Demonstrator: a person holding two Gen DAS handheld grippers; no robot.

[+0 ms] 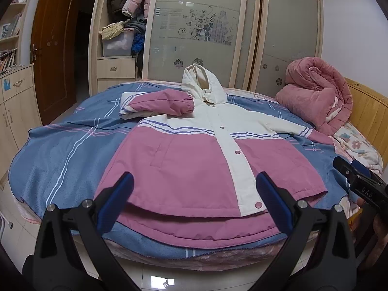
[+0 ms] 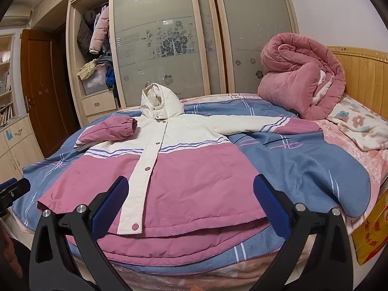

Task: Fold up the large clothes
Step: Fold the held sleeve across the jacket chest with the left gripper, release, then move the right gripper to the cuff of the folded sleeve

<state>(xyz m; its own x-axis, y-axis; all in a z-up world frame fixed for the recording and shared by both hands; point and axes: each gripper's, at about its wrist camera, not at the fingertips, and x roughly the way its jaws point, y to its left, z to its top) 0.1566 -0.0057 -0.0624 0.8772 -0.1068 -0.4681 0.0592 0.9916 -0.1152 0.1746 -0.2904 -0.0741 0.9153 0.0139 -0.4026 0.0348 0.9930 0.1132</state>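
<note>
Left gripper [image 1: 194,191] fingers [image 1: 117,198] are sitting nearest the lens, spread wide with nothing between them, hovering over the jacket hem. Right gripper [image 2: 189,196] is doing the same in its own view: blue pads apart, holding nothing, poised off the bed's near edge.

Jacket [image 1: 194,160] is lying face up, snapped shut, on the blue plaid blanket [image 1: 60,150], hem toward the cameras and slightly overhanging the bed edge. Hood [image 1: 201,84] is standing up at the far end. One sleeve [image 1: 160,105] is already lying folded in across the chest at image left, cuff near the collar; the other sleeve [image 2: 262,123] is stretching straight out toward image right, cuff end near the rolled pink quilt [image 2: 303,80]. So the fold is looking about one step in, the outstretched sleeve likely coming next.

Outward: floral pillow [image 2: 359,128] beside the quilt, wooden headboard [image 2: 363,72] behind, wardrobe [image 1: 198,29] with frosted sliding doors beyond the bed.

Risks, as judgement: padded fabric is thick and slick, so a shallow pinch is risking slipping off mid-lift. Fingers closing too deep are risking catching the blanket along with the sleeve, dragging it and rumpling everything. Pulling the far sleeve across fast is likely shifting the body or knocking the folded sleeve open. Hem overhang means a tug toward the cameras could be sliding the jacket off the bed.
</note>
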